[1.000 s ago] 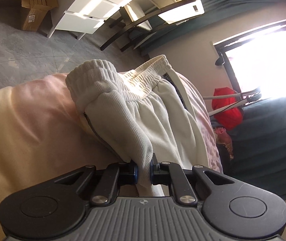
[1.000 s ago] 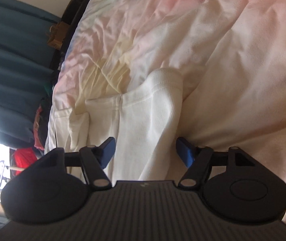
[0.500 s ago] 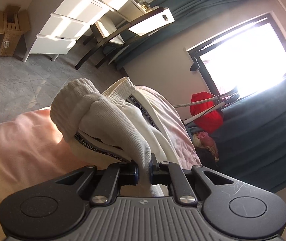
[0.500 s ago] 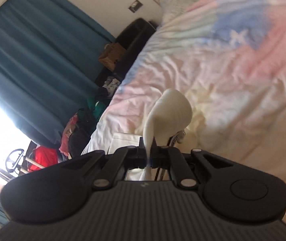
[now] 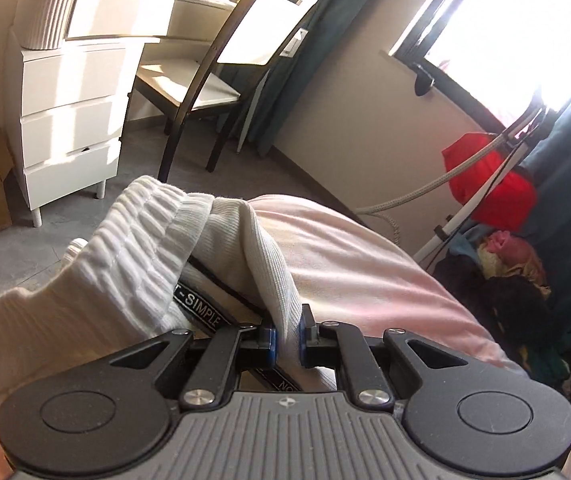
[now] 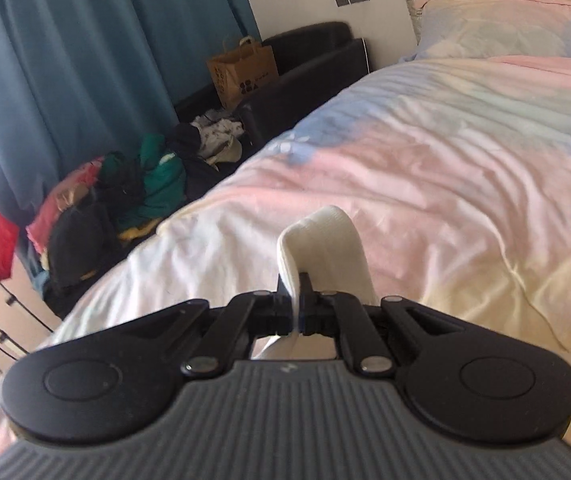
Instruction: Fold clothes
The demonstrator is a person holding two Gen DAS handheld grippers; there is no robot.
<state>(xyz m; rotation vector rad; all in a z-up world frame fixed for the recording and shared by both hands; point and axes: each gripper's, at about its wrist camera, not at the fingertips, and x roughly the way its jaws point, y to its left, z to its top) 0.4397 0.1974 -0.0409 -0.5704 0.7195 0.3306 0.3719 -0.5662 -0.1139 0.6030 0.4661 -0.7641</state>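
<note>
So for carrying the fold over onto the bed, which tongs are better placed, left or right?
Probably the right tongs: shut on one thin cuff of the white pants, with open bedspread ahead. The left tongs are also shut on cloth but crowded by the bunched waistband.

The left gripper [image 5: 287,338] is clamped with both blue-padded fingers pinching a fold of white ribbed fabric [image 5: 269,272]. The right gripper [image 6: 299,312] is likewise closed tight on a thin fold of the white cloth, its jaws nearly meeting.
</note>
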